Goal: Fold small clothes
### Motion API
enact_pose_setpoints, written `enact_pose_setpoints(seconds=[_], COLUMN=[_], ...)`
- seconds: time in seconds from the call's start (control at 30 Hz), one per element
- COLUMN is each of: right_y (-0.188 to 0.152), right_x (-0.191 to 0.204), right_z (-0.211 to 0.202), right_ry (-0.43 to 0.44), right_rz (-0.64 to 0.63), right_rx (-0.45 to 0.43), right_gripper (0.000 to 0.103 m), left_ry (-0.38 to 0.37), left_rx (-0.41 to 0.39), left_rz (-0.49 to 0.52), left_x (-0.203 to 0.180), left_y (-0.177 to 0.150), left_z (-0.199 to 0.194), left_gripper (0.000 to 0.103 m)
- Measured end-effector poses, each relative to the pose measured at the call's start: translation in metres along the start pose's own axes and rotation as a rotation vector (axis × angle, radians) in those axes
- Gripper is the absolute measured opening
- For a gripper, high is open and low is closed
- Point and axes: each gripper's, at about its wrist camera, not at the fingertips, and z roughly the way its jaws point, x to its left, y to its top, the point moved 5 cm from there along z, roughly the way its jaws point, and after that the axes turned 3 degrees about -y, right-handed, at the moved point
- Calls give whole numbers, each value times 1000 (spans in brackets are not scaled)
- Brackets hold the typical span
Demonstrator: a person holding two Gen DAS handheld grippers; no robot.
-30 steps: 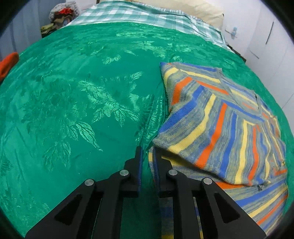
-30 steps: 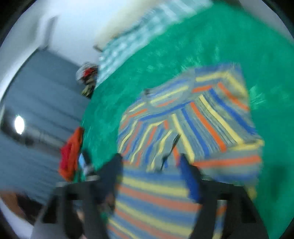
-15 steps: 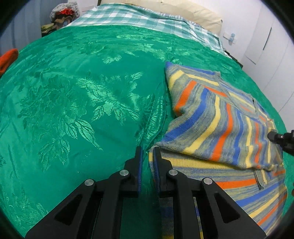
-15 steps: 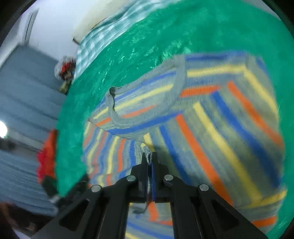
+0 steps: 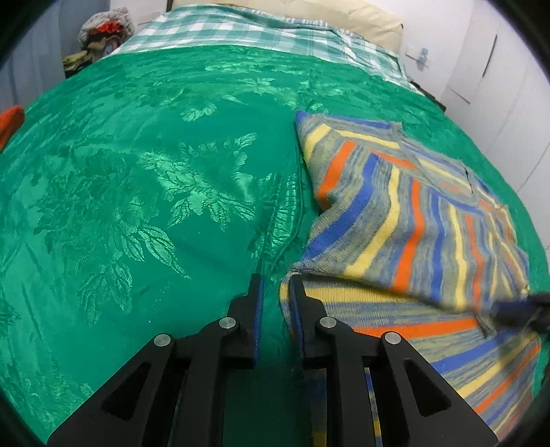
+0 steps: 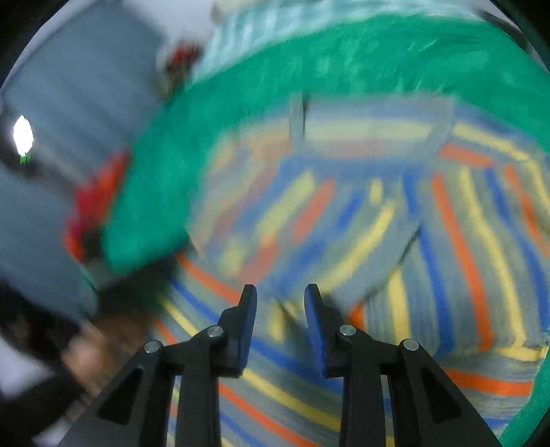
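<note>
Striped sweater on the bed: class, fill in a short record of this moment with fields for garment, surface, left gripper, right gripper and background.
garment: striped sweater, one side folded over its body
surface: green bedspread
left gripper: jaws opening at the sweater's near corner, edge by the right finger
right gripper: jaws opening above the sweater, nothing gripped; view blurred
background: checked sheet, pillow

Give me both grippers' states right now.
Left gripper: opening slightly, nothing pinched; striped sweater edge beside it.
Right gripper: opening, holding nothing, over the sweater.
</note>
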Motion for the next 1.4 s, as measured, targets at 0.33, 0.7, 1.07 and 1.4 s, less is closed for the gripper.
enact_pose_setpoints(seconds=[0.33, 0.7, 1.07, 1.4], right_y=[-93, -270, -293, -277], right_x=[1, -5, -4, 9], right_z=[-75, -94, -128, -172], right_ry=[-175, -350, -417, -370], right_rz=[-93, -42, 23, 132], right_rx=[-9, 179, 216, -29], right_gripper=[48, 51, 64, 76], left_ry=[43, 115, 164, 228], left_rx=[54, 273, 294, 196], left_rz=[72, 397, 216, 215], left_x=[-15, -86, -53, -47], left_y=[-36, -223, -224, -207], left_z=[-78, -142, -189, -211], left_gripper=[50, 55, 78, 84])
